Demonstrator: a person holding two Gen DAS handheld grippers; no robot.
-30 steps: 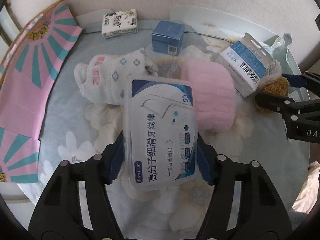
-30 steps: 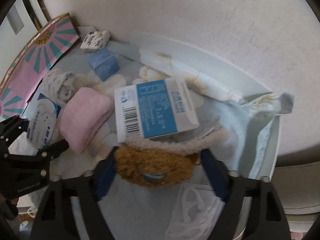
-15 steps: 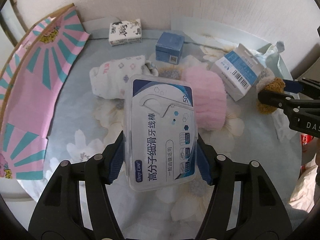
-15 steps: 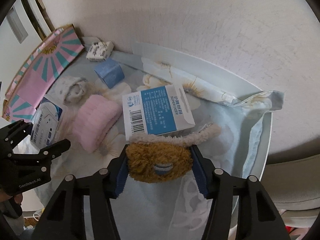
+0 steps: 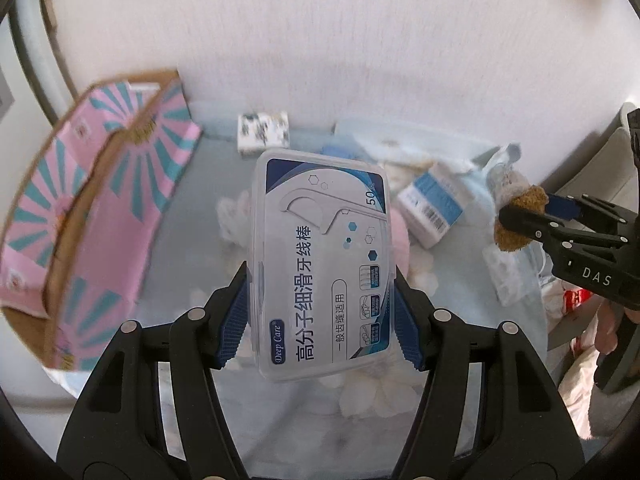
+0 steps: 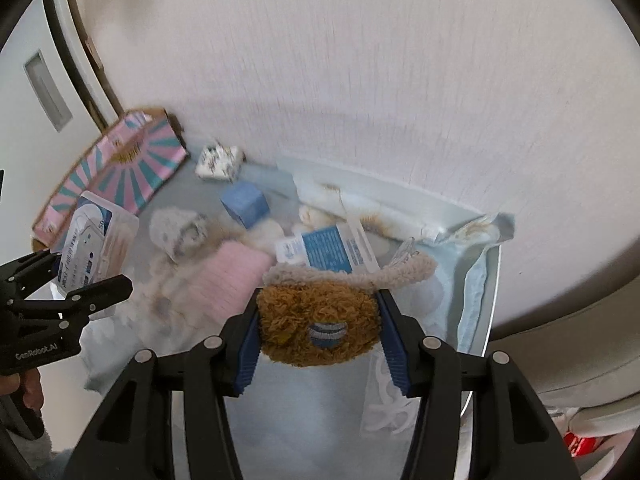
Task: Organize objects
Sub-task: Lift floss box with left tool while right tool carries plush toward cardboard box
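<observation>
My left gripper (image 5: 320, 312) is shut on a clear dental floss pick box (image 5: 320, 264) with a blue and white label, held up above the table. It also shows in the right wrist view (image 6: 94, 248). My right gripper (image 6: 320, 336) is shut on a brown fuzzy plush item (image 6: 316, 324) with a beige fleecy band, lifted off the cloth. In the left wrist view the plush item (image 5: 518, 220) hangs from the right gripper (image 5: 532, 220) at the right. A pink and teal cardboard box (image 5: 80, 216) stands open at the left.
On the floral tablecloth (image 6: 304, 420) lie a pink towel (image 6: 228, 280), a white patterned sock bundle (image 6: 180, 232), a blue cube box (image 6: 245, 204), a tissue pack (image 6: 218, 158), a blue and white carton (image 6: 328, 250) and a clear plastic bag (image 6: 390, 400). The wall is close behind.
Both grippers have risen and pulled back from the table with their objects. The table items look smaller and farther away, and the pink box now shows more upright at the left.
</observation>
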